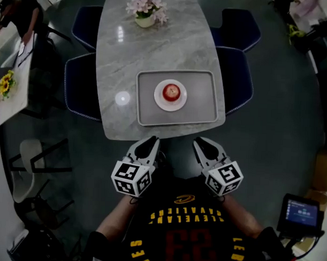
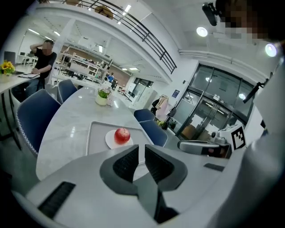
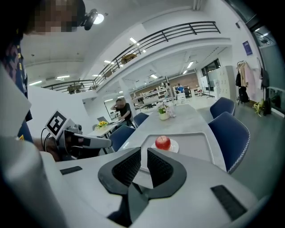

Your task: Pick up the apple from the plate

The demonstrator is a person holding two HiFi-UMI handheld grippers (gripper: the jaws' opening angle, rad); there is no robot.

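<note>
A red apple [image 1: 172,92] sits on a small white plate [image 1: 159,102] in the middle of a grey tray [image 1: 201,112], at the near end of a marble table [image 1: 123,56]. Both grippers hover short of the table's near edge, close to the person's chest. My left gripper [image 1: 152,141] and my right gripper [image 1: 201,142] are both shut with nothing between their jaws. In the left gripper view the apple [image 2: 122,135] lies ahead of the left gripper [image 2: 141,149]. The right gripper view shows the apple [image 3: 163,142] beyond the right gripper [image 3: 144,152].
A pot of pink flowers [image 1: 147,11] stands at the table's far end. Blue chairs [image 1: 79,87] flank the table on both sides [image 1: 237,76]. A second table with yellow flowers [image 1: 5,84] and a seated person lies to the left. A white chair [image 1: 28,171] stands near left.
</note>
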